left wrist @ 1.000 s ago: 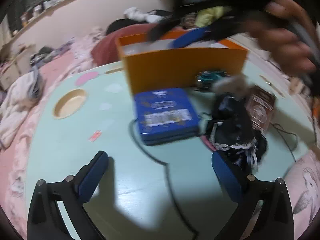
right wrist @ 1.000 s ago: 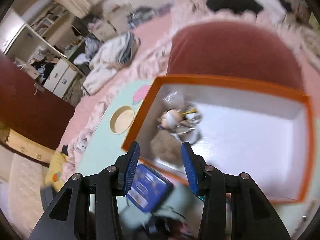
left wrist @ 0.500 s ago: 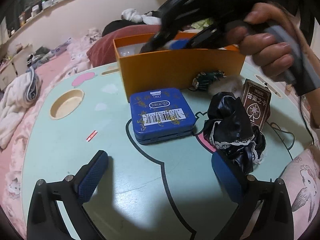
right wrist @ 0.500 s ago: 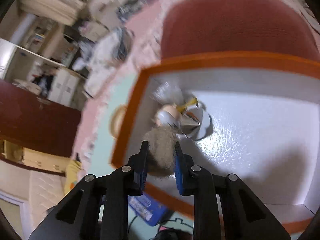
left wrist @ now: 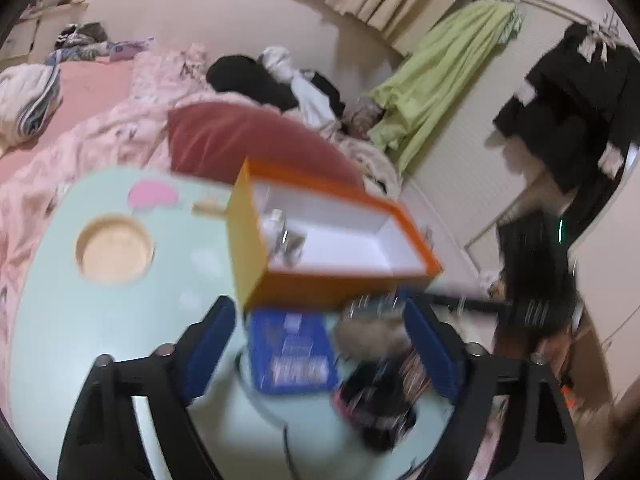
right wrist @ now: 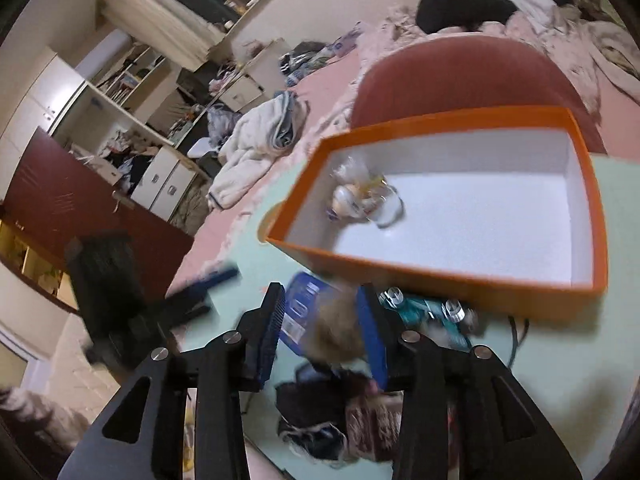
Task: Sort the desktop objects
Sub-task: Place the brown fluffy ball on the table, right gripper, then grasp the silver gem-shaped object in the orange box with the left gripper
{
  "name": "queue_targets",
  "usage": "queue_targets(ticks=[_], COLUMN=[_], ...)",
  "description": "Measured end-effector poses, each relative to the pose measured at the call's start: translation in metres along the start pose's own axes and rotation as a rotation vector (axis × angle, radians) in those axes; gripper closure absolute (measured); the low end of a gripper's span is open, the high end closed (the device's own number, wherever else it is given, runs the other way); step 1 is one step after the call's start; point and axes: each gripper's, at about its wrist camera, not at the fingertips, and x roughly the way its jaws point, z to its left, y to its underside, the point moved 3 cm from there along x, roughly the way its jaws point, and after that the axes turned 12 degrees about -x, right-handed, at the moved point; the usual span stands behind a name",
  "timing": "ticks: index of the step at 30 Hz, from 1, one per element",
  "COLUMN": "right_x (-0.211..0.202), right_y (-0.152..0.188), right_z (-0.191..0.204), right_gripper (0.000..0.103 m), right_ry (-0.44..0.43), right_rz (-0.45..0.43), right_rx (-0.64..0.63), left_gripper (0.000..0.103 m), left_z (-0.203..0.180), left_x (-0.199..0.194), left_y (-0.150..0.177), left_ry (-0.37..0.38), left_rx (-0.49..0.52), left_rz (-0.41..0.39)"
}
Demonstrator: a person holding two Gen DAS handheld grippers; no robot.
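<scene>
An orange box [right wrist: 440,276] with a white inside stands on the mint table [left wrist: 100,320], with a small bag of trinkets [right wrist: 360,200] in its corner. My right gripper [right wrist: 322,332] hovers at the box's near wall, jaws opening. A blurred fluffy brown ball [right wrist: 338,332] sits between them against the right pad, with a gap at the left pad. My left gripper [left wrist: 320,344] is raised over the table, wide and closing, holding nothing. Beyond its fingers lie a blue tin [left wrist: 290,354], the fluffy ball [left wrist: 368,334] and a black lace cloth [left wrist: 376,404].
A teal and metal item [right wrist: 424,312] lies against the box's near wall. A patterned card box [left wrist: 416,368] lies by the cloth. The table has a round recess [left wrist: 114,250] at left. A red cushion [left wrist: 248,144] and a pink bed lie behind.
My right gripper has drawn back from over the box to its near side, and its jaws have parted from their tight hold on the fluffy ball. The left gripper rose, rolled and narrowed.
</scene>
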Motion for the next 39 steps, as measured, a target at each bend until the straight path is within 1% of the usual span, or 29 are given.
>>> queue_targets(ticks=[1,2,3,4,5,6,7,8,12,13,15,17,18,19,20,21,22,24,25,26,28,30,33,34,35,36,37,38,39], right_x=[-0.007,-0.011,-0.019,-0.025,-0.029,-0.032,-0.034,-0.033,-0.030,-0.029,-0.031,-0.034,-0.035,-0.036,-0.037,-0.037,-0.037,-0.035,-0.034,-0.033,-0.031,-0.030,-0.030,-0.031,-0.031,-0.031,-0.031,-0.031,-0.031], right_y=[0.004,0.007,0.011,0.016,0.019,0.025,0.029,0.034,0.048,0.051,0.056,0.059,0.059,0.060,0.061,0.061,0.062,0.061,0.061,0.061,0.061,0.061,0.061,0.061,0.061,0.060,0.060,0.060,0.060], right_z=[-0.002,-0.002,-0.003,-0.004,-0.005,-0.006,-0.008,-0.010,-0.022,-0.023,-0.022,-0.022,-0.022,-0.021,-0.020,-0.019,-0.017,-0.014,-0.012,-0.011,-0.010,-0.011,-0.015,-0.016,-0.017,-0.017,-0.016,-0.016,-0.015], right_gripper=[0.060,0.056,0.051,0.047,0.047,0.047,0.047,0.047,0.047,0.047,0.047,0.047,0.047,0.047,0.047,0.047,0.047,0.047,0.047,0.047,0.047,0.047,0.047,0.047,0.047,0.047,0.047,0.047,0.047], right_ry=[0.010,0.025,0.041,0.061,0.074,0.089,0.095,0.095,0.069,0.062,0.057,0.048,0.042,0.036,0.032,0.021,0.005,-0.014,-0.015,-0.014,-0.017,-0.020,-0.023,-0.025,-0.024,-0.023,-0.022,-0.022,-0.021], right_rz=[-0.021,-0.048,-0.084,-0.115,-0.130,-0.145,-0.148,-0.143,-0.123,-0.126,-0.129,-0.131,-0.133,-0.134,-0.136,-0.140,-0.141,-0.142,-0.143,-0.142,-0.137,-0.138,-0.140,-0.142,-0.143,-0.144,-0.143,-0.142,-0.141], right_rx=[0.002,0.004,0.009,0.010,0.006,0.000,0.000,0.010,0.079,0.089,0.094,0.093,0.091,0.087,0.085,0.082,0.080,0.075,0.072,0.069,0.070,0.078,0.095,0.100,0.102,0.103,0.103,0.103,0.103], left_gripper=[0.026,0.033,0.038,0.047,0.058,0.063,0.073,0.076,0.076,0.076,0.076,0.076,0.075,0.075,0.076,0.076,0.074,0.078,0.092,0.102,0.103,0.103,0.103,0.101,0.096,0.088,0.070,0.067,0.067], left_z=[-0.003,-0.009,-0.017,-0.024,-0.029,-0.032,-0.035,-0.040,-0.057,-0.057,-0.053,-0.048,-0.051,-0.051,-0.047,-0.043,-0.044,-0.040,-0.037,-0.035,-0.032,-0.036,-0.046,-0.049,-0.053,-0.051,-0.049,-0.046,-0.046], left_x=[0.002,0.009,0.019,0.032,0.045,0.056,0.068,0.087,0.122,0.135,0.151,0.164,0.167,0.173,0.179,0.183,0.182,0.183,0.181,0.179,0.174,0.164,0.144,0.137,0.132,0.121,0.117,0.112,0.111], left_y=[-0.006,-0.014,-0.021,-0.027,-0.031,-0.035,-0.038,-0.040,-0.041,-0.043,-0.045,-0.041,-0.040,-0.038,-0.035,-0.032,-0.030,-0.027,-0.028,-0.030,-0.030,-0.030,-0.032,-0.035,-0.038,-0.048,-0.053,-0.058,-0.062], left_ry=[-0.012,-0.042,-0.093,-0.155,-0.211,-0.249,-0.279,-0.303,-0.331,-0.368,-0.410,-0.430,-0.450,-0.488,-0.511,-0.496,-0.480,-0.439,-0.429,-0.438,-0.426,-0.360,-0.310,-0.286,-0.273,-0.255,-0.239,-0.212,-0.203], left_rx=[0.008,0.034,0.077,0.125,0.165,0.193,0.217,0.241,0.299,0.308,0.303,0.294,0.330,0.360,0.352,0.322,0.324,0.304,0.290,0.292,0.284,0.280,0.309,0.308,0.294,0.239,0.196,0.141,0.108], left_rz=[0.002,0.012,0.022,0.039,0.062,0.084,0.111,0.150,0.200,0.219,0.263,0.318,0.291,0.302,0.349,0.391,0.376,0.393,0.387,0.371,0.352,0.319,0.259,0.236,0.219,0.207,0.219,0.242,0.273])
